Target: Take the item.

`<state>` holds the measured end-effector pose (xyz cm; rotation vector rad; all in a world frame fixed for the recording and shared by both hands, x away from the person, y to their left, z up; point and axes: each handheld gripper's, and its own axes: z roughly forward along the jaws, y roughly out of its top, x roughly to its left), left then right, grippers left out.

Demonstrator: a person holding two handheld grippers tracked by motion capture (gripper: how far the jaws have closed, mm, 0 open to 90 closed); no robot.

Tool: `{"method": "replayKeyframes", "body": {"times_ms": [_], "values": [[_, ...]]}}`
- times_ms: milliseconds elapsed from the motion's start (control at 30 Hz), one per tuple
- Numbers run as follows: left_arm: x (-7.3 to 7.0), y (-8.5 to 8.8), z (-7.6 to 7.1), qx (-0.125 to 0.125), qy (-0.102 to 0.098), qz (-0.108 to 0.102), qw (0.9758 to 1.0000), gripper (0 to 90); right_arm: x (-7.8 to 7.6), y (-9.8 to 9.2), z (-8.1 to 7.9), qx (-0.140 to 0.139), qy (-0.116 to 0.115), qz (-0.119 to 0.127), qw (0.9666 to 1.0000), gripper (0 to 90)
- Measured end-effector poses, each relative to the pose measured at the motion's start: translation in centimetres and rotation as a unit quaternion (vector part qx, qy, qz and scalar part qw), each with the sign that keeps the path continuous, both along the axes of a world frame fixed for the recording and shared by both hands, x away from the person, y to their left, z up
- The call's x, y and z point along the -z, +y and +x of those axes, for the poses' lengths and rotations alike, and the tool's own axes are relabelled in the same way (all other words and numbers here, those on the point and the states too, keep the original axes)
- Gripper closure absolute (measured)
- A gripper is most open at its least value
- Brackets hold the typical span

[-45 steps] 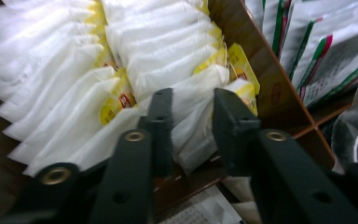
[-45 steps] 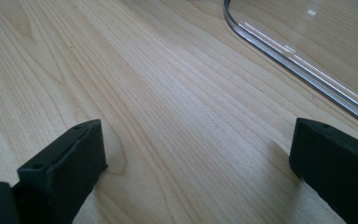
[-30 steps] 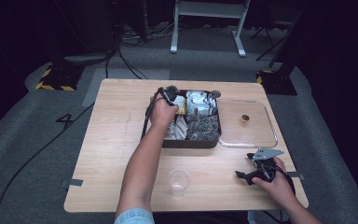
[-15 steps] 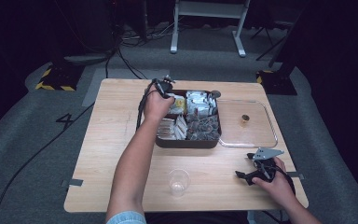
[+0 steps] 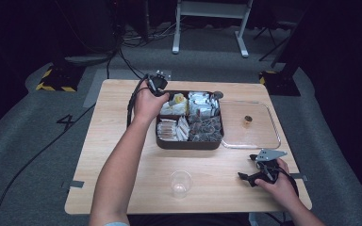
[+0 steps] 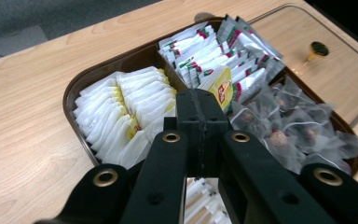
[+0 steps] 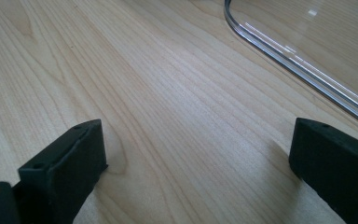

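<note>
On the pale wooden tabletop (image 5: 113, 141), the left tool (image 5: 164, 93) hangs over the 11 o'clock compartment of the dark brown four-compartment plastic tray (image 5: 188, 145). In the left gripper view its jaws are pressed tight together, and a small white paper sachet with a yellow-and-red label (image 6: 222, 85) sticks out tilted from their tips, above the rows of white sachets packed below. It looks pinched and lifted clear of the row, though the contact itself is hidden behind the jaws.

At 6 o'clock from the tray stands a small clear plastic cup (image 5: 180, 182), empty as far as one can tell. At 3 o'clock, touching the tray's edge, lies the flat clear plastic lid (image 5: 259, 139).

At 5 o'clock from the tray, the right tool (image 5: 245, 176) rests on the tabletop with its jaws spread wide and nothing between them.

The step in hand appears to be picking one sachet out. The next move probably calls for carrying it toward the cup without loosening the thin grip.
</note>
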<state>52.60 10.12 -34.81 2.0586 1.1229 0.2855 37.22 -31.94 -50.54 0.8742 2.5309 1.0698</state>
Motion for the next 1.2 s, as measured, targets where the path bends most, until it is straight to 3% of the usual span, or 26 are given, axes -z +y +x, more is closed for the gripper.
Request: {"method": "replayKeyframes", "body": {"times_ms": [200,500,567,800,1200], "values": [[-1.4,0.6,-2.1,0.017,-0.008,-0.009,0.9998,90.0,0.0,0.0,0.0,0.0,0.0,0.0,1.0,3.8],[-3.3,1.5,-6.3,0.047,-0.031,-0.008,0.9984,90.0,0.0,0.0,0.0,0.0,0.0,0.0,1.0,3.8],[-3.5,1.4,-7.3,0.057,-0.036,-0.015,0.9976,90.0,0.0,0.1,0.1,-0.002,0.0,-0.001,1.0,3.8],[-3.9,1.2,-10.5,0.096,-0.049,-0.012,0.9941,90.0,0.0,0.1,0.1,-0.001,0.0,0.0,1.0,3.8],[-3.1,1.2,-15.0,0.144,-0.06,-0.028,0.9874,90.0,0.0,0.1,0.1,0.0,-0.002,-0.001,1.0,4.1]]}}
